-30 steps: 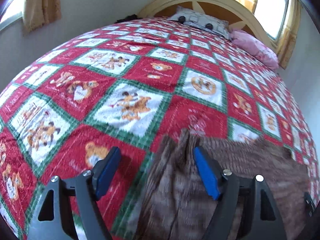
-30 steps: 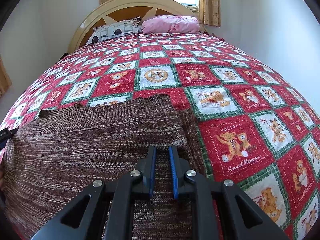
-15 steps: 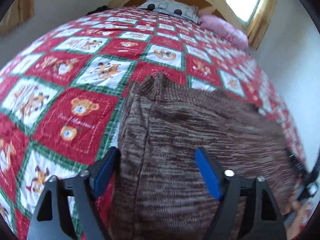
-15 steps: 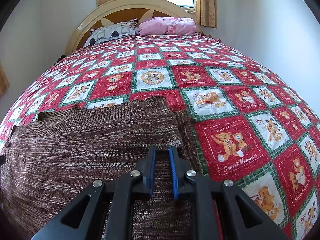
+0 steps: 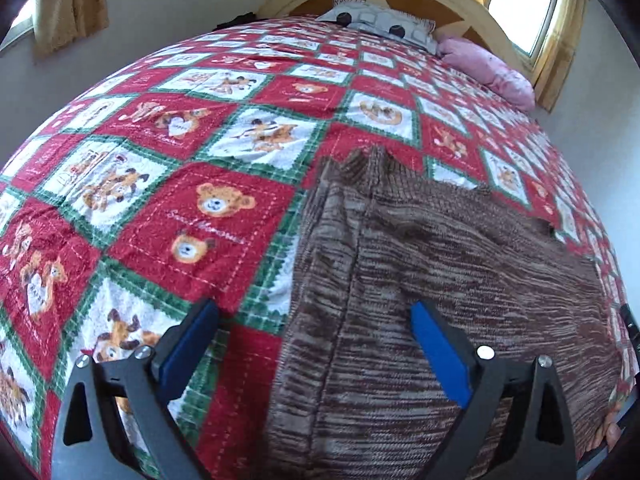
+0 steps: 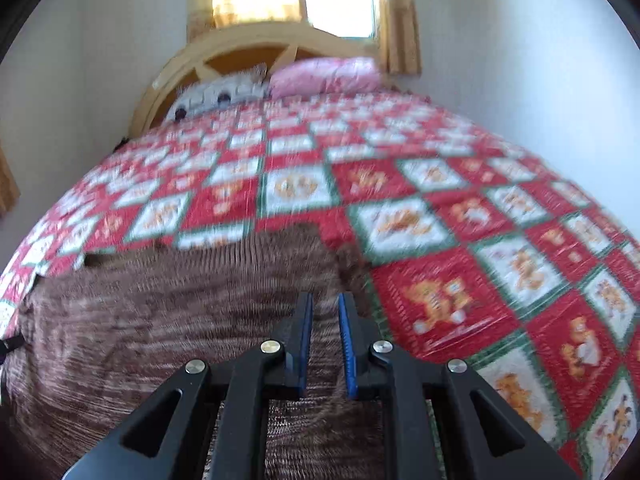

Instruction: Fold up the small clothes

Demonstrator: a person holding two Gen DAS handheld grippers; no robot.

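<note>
The brown marled knit sweater (image 5: 440, 280) lies flat on the red-and-white teddy-bear quilt (image 5: 168, 184). The left gripper (image 5: 316, 344) gapes wide above its left edge. The right gripper (image 6: 325, 344), nearly closed, pinches its right edge.

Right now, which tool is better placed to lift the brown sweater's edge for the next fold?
Right. The right tool is nearly closed on the brown sweater edge, while the left tool is wide open, gripping nothing.
</note>
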